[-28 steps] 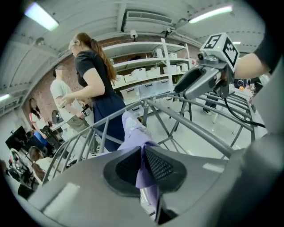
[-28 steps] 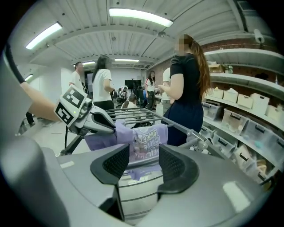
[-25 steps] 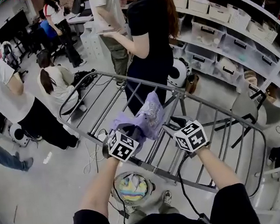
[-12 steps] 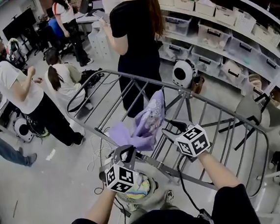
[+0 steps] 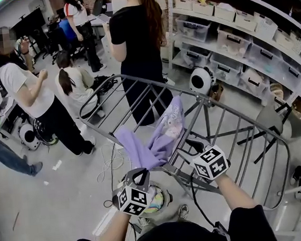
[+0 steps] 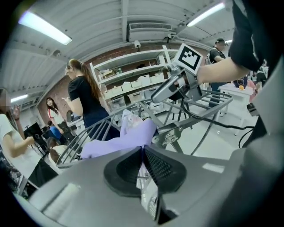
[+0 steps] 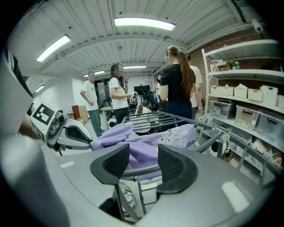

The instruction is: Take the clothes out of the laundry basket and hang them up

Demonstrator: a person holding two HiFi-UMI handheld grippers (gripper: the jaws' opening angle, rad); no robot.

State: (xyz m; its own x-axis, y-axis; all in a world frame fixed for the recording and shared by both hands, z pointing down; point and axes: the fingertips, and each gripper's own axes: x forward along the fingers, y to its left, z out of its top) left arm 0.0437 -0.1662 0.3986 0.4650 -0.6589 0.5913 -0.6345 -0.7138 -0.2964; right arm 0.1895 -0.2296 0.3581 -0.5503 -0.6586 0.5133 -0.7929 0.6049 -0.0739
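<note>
Purple garment [image 5: 160, 143] in left claw [image 6: 143, 150]

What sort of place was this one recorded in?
Probably a lab or workshop, not a home: shelves of storage bins, several people standing about, cables on the floor, and a drying rack with a purple garment.
</note>
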